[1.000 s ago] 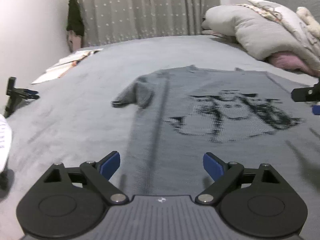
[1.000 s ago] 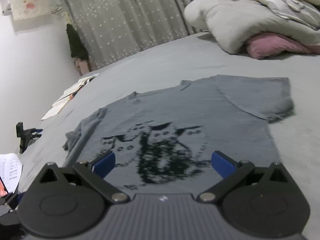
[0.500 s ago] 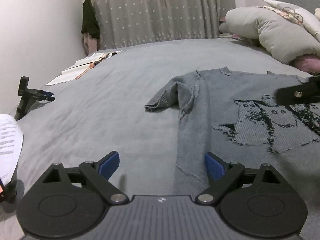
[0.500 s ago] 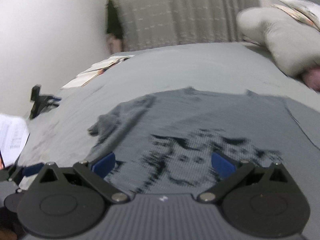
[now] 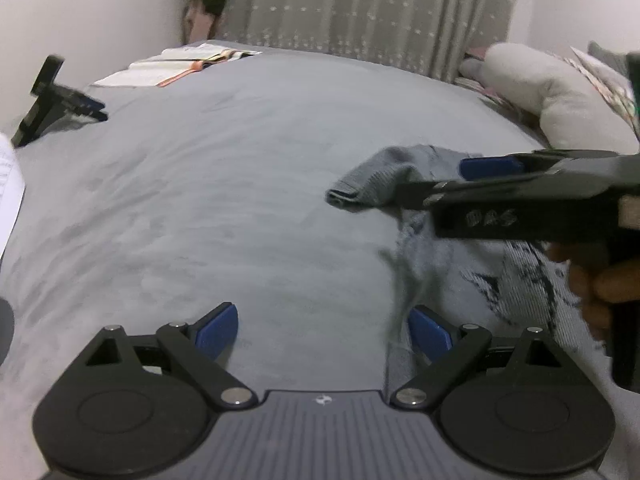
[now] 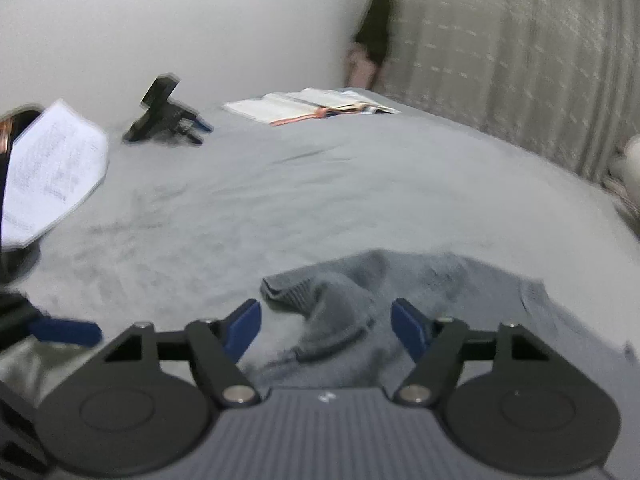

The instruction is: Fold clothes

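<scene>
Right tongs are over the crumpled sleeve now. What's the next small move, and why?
Probably ease the right tongs down and finish closing on the sleeve. Its bunched cuff lies between the closing pads, not yet pinched, and needs pulling flat on the bed before folding.

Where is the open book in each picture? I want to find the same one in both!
Left wrist view: the open book lies at the upper left, on the far edge of the grey bed.
Right wrist view: the open book lies just above the middle, slightly left.
Shared landmark: the dotted grey curtain hangs behind it in both.
</scene>
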The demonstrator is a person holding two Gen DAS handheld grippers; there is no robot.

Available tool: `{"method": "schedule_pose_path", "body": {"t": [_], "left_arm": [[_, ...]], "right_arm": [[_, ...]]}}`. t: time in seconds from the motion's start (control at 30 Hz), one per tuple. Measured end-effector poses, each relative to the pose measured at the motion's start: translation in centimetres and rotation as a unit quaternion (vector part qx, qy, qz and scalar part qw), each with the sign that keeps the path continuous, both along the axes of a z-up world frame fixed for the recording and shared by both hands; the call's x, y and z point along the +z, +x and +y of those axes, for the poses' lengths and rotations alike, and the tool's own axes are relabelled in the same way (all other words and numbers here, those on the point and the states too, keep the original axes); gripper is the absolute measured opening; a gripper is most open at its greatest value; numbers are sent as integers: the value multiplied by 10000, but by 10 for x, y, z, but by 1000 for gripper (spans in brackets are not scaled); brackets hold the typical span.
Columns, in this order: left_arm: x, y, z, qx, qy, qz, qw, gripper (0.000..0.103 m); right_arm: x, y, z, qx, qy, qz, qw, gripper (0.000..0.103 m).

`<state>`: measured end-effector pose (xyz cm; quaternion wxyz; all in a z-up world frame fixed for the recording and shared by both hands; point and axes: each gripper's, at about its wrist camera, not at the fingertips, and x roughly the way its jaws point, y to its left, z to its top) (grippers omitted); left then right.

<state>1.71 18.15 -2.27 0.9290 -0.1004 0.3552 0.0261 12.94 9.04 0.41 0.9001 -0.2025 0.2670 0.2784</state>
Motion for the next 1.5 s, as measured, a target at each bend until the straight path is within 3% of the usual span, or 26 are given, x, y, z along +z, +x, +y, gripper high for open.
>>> {"method": "schedule_pose_path", "body": {"t": [0.13, 0.27, 0.47, 0.5, 0.53, 0.6, 0.73, 0.87, 0.9, 0.93, 1.0, 1.13, 1.3, 1.37, 1.43, 1.5], "left_arm": [[2, -3, 15, 218, -128, 45, 9997, 92], [3, -4, 23, 354, -187, 90, 9992, 92], [0, -3, 24, 439, -83, 168, 9989, 92], [0, -4, 25, 453, -81, 166, 9988, 92], [0, -5, 24, 469, -84, 164, 9987, 92], [0, -5, 24, 492, -90, 167, 9986, 92], [0, -5, 24, 505, -85, 177, 9985, 92], [1, -5, 25, 506, -94, 171, 9985, 92], [1, -5, 26, 507, -98, 169, 9985, 92], [0, -5, 26, 513, -104, 167, 9985, 92], [0, -4, 28, 528, -117, 165, 9984, 92], [0, -4, 28, 546, -119, 167, 9983, 92], [-1, -3, 27, 548, -91, 186, 9983, 92], [-1, -3, 26, 550, -63, 187, 9983, 92], [-3, -2, 26, 561, -30, 201, 9982, 92], [-4, -1, 24, 568, 16, 208, 9982, 93]], "right_arm": [[-11, 5, 21, 442, -669, -237, 9965, 59], [-26, 10, 43, 817, -1456, -551, 9844, 54], [-43, 11, 61, 1007, -1918, -890, 9722, 40], [-44, 11, 65, 1023, -1903, -855, 9726, 34], [-44, 12, 64, 1030, -1876, -811, 9735, 21], [-40, 22, 64, 911, -1551, -388, 9829, 13], [-28, 38, 60, 569, -1015, 22, 9932, 10], [-9, 65, 51, -173, 298, 578, 9977, 9], [-5, 74, 48, -415, 730, 719, 9939, 9], [-4, 75, 47, -437, 771, 733, 9934, 8], [-3, 85, 44, -716, 1408, 955, 9828, 8], [-16, 96, 46, -902, 1922, 1227, 9695, 7], [-39, 104, 43, -891, 2197, 1767, 9553, 8], [-44, 102, 40, -886, 2361, 1809, 9506, 14], [-41, 100, 35, -832, 2506, 1907, 9455, 32], [-31, 98, 25, -731, 2764, 2020, 9367, 39]]}}
